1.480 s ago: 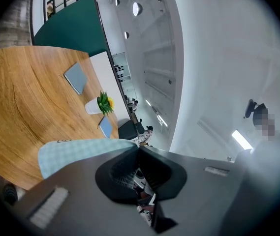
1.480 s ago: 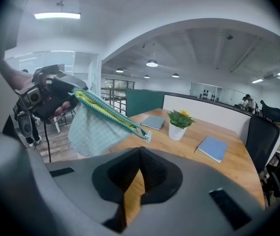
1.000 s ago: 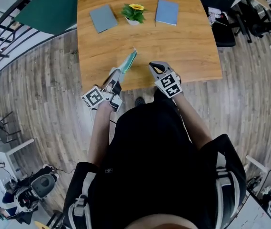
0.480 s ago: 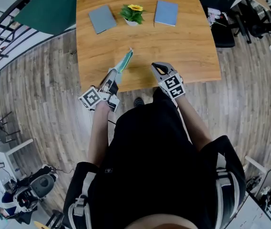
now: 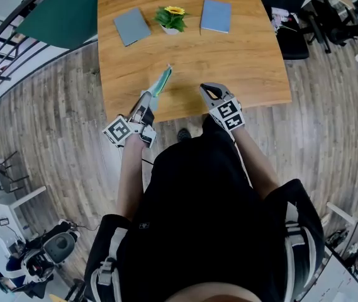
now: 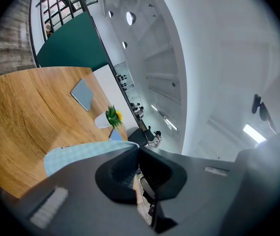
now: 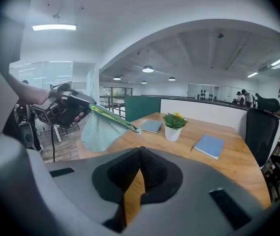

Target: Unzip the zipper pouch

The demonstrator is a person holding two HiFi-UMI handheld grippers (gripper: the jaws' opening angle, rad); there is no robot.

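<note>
Between the jaws of the left gripper (image 6: 139,150), which are closed, one end of the teal zipper pouch (image 7: 100,129) is clamped; the jaws meet on its fabric with no gap showing. The pouch is held clear of the desk (image 5: 241,55), on the person's side of the potted plant (image 5: 171,19), and stretches from the jaws toward that plant. Its green zipper edge is uppermost and its checked body hangs below. A small pale tab (image 7: 137,130) marks the pouch's end nearest the plant. The jaws of the right gripper (image 7: 140,151) are closed on each other and hold nothing; only desk wood shows in the slit beneath them. This gripper stands on the person's side of the plant, to the right of the pouch and apart from it, above the desk's near edge and tilted somewhat downward. A grey notebook (image 5: 131,25) lies flat just to the left of the plant, and a blue notebook (image 5: 216,16) lies flat just to its right; neither touches the pot. Beyond the plant a white partition (image 7: 213,113) borders the desk, and a black office chair (image 7: 259,132) stands to the plant's right, past the blue notebook. Wood-plank floor (image 5: 53,112) surrounds the desk on the plant's left and right.
</note>
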